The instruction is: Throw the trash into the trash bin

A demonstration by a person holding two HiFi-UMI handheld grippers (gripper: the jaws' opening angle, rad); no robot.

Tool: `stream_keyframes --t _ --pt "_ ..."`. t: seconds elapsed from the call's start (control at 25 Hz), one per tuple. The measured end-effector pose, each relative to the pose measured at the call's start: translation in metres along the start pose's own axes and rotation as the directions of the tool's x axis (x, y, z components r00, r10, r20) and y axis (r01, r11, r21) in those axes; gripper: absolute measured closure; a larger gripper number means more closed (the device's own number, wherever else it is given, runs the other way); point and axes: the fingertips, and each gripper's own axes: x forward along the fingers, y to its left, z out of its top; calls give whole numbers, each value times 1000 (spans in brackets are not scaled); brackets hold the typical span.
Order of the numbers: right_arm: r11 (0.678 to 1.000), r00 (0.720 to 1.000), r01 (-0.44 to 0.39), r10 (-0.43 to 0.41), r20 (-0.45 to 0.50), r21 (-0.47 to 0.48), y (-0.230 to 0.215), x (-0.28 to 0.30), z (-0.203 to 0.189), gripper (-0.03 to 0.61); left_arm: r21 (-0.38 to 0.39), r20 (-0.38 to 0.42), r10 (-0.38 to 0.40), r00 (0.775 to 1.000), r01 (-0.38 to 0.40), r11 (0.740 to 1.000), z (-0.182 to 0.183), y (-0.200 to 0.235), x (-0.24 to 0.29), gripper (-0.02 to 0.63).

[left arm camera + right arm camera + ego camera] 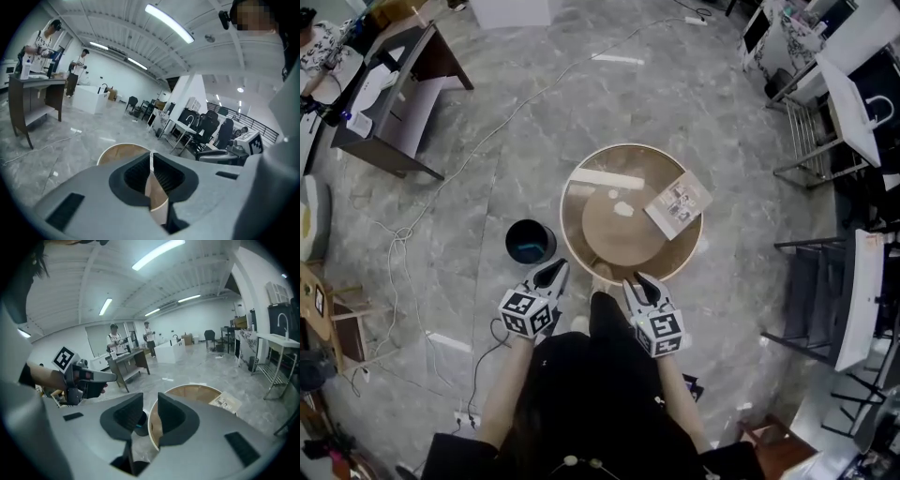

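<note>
A round wooden table [628,239] stands in front of me, with a printed paper booklet [678,204] lying near its far right rim. On the floor left of the table stands a black trash bin [530,242]. Both grippers hover at the table's near edge. The left gripper [555,270] is shut with nothing in it, its pads meeting over the table [122,152] in the left gripper view [151,157]. The right gripper [639,279] is open and empty [150,401]. Between its jaws I see the bin [139,429] and the table rim, with the booklet [226,401] further right.
A dark desk [394,103] stands at the far left, with cables [403,234] trailing over the grey floor. Metal racks and chairs [825,300] line the right side. Two people [115,341] stand at a desk in the background.
</note>
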Motion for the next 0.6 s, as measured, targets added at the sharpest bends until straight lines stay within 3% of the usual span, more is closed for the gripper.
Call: stream_keyframes --t 0.2,0.36,0.6 --pt "1000 988 -18 21 -153 22 -34 65 -36 471 -122 -143 58 988 -76 990 -43 40 66 604" --pt "998 965 -18 34 -259 61 -63 104 -63 475 -238 -244 82 966 -141 961 -81 66 103 604" --pt "989 910 79 -19 -415 128 -127 159 -120 477 -280 -398 103 911 -228 932 -136 102 133 604"
